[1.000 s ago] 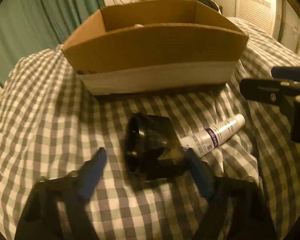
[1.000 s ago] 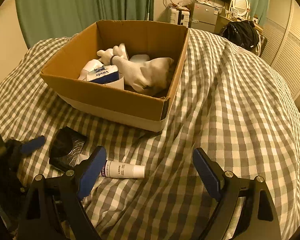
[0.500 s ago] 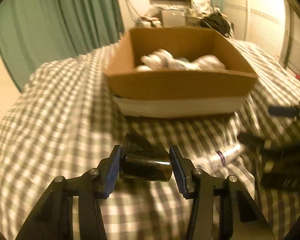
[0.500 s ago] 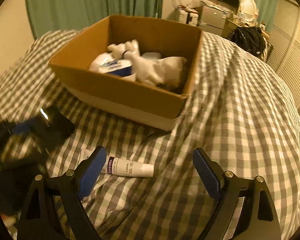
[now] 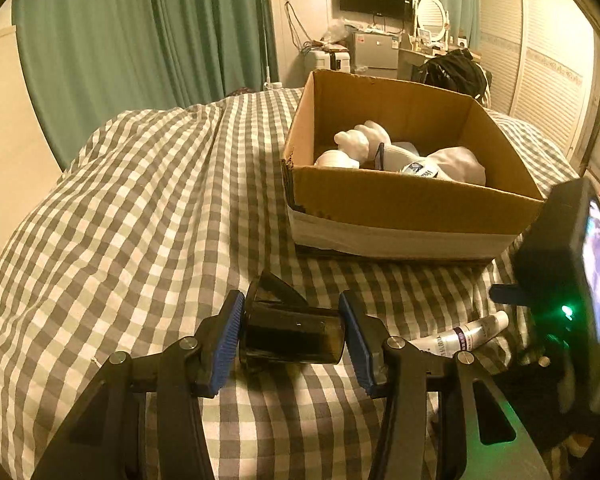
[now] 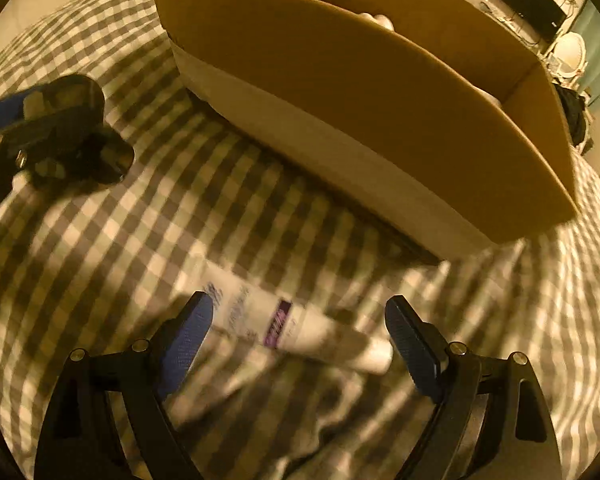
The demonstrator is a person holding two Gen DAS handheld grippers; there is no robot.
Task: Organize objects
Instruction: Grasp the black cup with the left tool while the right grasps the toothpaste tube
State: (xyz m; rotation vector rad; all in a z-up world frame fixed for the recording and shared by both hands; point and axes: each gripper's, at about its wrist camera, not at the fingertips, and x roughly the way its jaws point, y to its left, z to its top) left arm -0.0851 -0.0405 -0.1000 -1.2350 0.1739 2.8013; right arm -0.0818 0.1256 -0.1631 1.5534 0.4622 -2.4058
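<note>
On the checkered bed cover, the left gripper is now clamping the dark cup and lifting it, where a second ago it was only around it. The right gripper, jaws wide, is coming down over the white tube; the cardboard box is waiting behind

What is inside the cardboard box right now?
The cardboard box holds white plush toys and a blue-and-white Vinda tissue pack. Its near wall hides the floor and anything lower down.
</note>
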